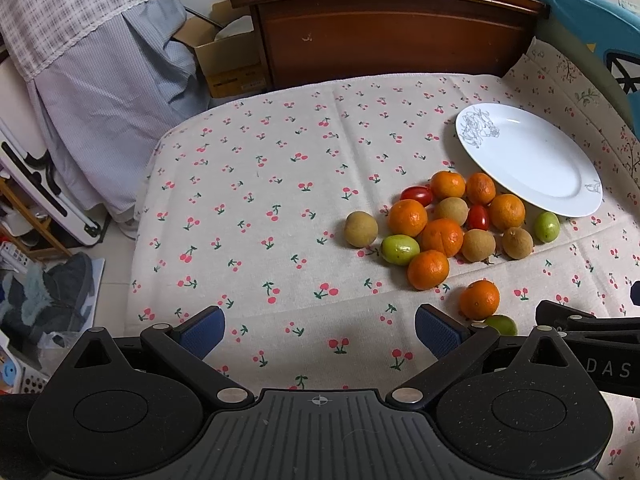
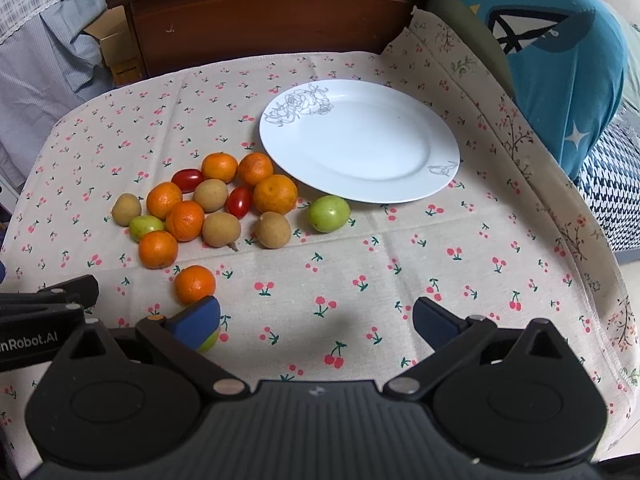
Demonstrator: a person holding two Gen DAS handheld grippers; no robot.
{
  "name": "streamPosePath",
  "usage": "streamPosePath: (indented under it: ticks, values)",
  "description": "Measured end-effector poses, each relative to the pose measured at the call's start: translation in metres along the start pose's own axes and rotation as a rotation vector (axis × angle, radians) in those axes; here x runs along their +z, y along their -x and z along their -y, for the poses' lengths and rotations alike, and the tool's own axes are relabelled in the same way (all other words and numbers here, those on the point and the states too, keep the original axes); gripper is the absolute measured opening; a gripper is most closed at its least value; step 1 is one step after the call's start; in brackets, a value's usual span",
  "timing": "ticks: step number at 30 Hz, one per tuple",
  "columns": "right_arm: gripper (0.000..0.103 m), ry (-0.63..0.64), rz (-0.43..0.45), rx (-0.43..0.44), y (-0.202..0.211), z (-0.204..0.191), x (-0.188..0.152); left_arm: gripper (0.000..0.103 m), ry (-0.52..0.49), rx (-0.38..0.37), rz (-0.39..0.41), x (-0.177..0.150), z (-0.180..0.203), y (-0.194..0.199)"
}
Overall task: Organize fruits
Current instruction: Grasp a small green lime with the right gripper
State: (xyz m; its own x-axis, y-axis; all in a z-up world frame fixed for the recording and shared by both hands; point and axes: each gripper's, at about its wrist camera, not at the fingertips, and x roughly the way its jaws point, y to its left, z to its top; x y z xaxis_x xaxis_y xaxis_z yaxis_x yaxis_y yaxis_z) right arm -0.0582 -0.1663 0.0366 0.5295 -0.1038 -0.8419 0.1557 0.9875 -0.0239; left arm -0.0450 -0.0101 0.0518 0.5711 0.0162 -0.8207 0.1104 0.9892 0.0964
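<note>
The table [image 2: 400, 272] is covered with a cherry-print cloth [image 1: 260, 200]. A white plate [image 2: 360, 140] with a grey line drawing on its rim lies toward the far right of the cloth and carries nothing. The fruit pile [image 2: 208, 208] lies on the cloth just to the left of the plate's near edge: seven small oranges, two red cherry tomatoes [image 2: 239, 201], four tan round fruits and green fruits. One orange [image 2: 275, 194] lies against the plate rim. One green fruit [image 2: 329, 213] lies apart at the right of the pile, just beside the plate's near edge. A single orange [image 2: 194, 285] lies apart on the near side of the pile, and a further green fruit [image 2: 209, 342] lies nearer still, partly hidden behind the right gripper's left pad. The left gripper [image 1: 319, 330] is over bare cloth to the left of the pile; its jaws are spread wide with nothing between the blue pads. The right gripper [image 2: 316, 318] is over bare cloth on the near side of the plate; its jaws are likewise spread wide and hold nothing. A dark wooden cabinet [image 1: 392, 32] stands beyond the table.
</note>
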Motion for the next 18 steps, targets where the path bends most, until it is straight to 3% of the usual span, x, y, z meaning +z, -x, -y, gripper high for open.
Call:
streamPosePath:
  ticks: [18]
  values:
    - [0.097,0.016,0.03,0.017,0.003,-0.0023,-0.0007,0.102,-0.004,0.001,0.009,-0.0001,-0.0002,0.0013]
